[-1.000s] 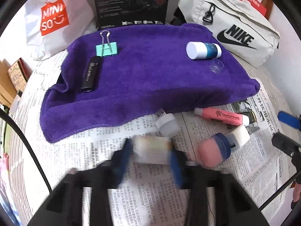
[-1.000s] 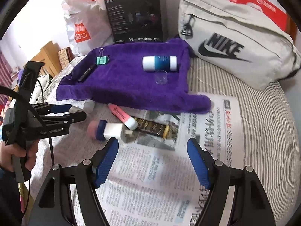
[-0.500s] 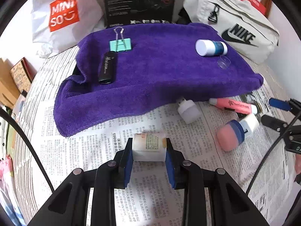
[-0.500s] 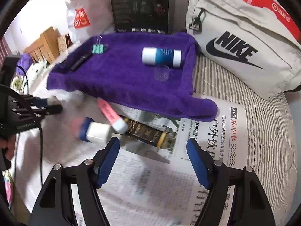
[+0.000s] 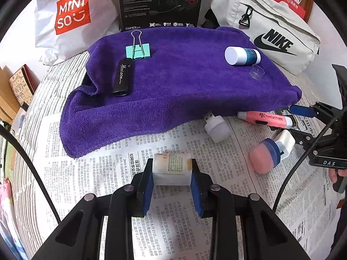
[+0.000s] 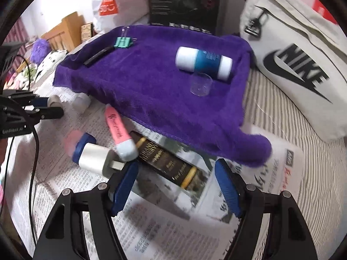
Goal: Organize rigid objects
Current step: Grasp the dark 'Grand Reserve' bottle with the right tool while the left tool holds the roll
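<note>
My left gripper (image 5: 171, 173) is shut on a small white labelled bottle (image 5: 171, 168), held just above the newspaper in front of the purple towel (image 5: 173, 82). On the towel lie a green binder clip (image 5: 138, 51), a black stick (image 5: 122, 77), a white-and-blue bottle (image 5: 241, 55) and a clear cap (image 5: 257, 73). My right gripper (image 6: 176, 186) is open over a dark gold-banded tube (image 6: 167, 162), beside a pink highlighter (image 6: 118, 133) and a white plug with a blue-and-pink end (image 6: 91, 155).
A white USB light (image 5: 216, 126) lies at the towel's front edge. A Nike bag (image 5: 266, 26), a black box (image 5: 161, 2) and a Miniso bag (image 5: 71, 15) stand behind the towel. Newspaper (image 5: 195, 227) covers the striped bedding.
My left gripper has closed firmly on the white bottle and moved nearer the towel. My right gripper has moved forward and down toward the dark tube and highlighter.
</note>
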Action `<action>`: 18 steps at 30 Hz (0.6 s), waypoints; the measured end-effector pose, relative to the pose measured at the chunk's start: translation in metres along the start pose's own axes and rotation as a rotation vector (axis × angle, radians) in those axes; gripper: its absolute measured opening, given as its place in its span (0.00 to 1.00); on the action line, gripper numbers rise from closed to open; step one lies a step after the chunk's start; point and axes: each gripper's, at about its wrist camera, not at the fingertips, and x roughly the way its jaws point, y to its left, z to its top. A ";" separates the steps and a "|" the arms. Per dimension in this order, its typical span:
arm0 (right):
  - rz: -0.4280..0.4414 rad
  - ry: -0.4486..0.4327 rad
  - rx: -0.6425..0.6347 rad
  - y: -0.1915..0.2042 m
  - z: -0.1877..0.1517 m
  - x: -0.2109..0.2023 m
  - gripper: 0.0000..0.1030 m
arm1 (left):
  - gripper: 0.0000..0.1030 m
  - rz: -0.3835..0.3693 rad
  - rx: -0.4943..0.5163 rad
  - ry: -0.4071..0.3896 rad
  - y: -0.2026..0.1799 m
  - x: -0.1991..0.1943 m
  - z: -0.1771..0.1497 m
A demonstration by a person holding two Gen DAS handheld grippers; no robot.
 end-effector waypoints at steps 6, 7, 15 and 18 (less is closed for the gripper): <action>0.057 0.000 -0.049 0.011 -0.004 -0.007 0.32 | 0.28 -0.003 -0.003 0.000 0.001 0.000 0.000; 0.064 0.008 -0.054 0.012 -0.005 -0.008 0.30 | 0.28 -0.002 -0.002 -0.001 0.001 -0.001 0.000; 0.080 0.024 -0.059 0.014 0.003 -0.003 0.33 | 0.28 -0.002 0.000 -0.002 0.000 -0.001 0.000; 0.064 0.015 -0.083 0.019 0.008 0.001 0.35 | 0.28 0.001 0.009 0.001 0.000 -0.001 0.000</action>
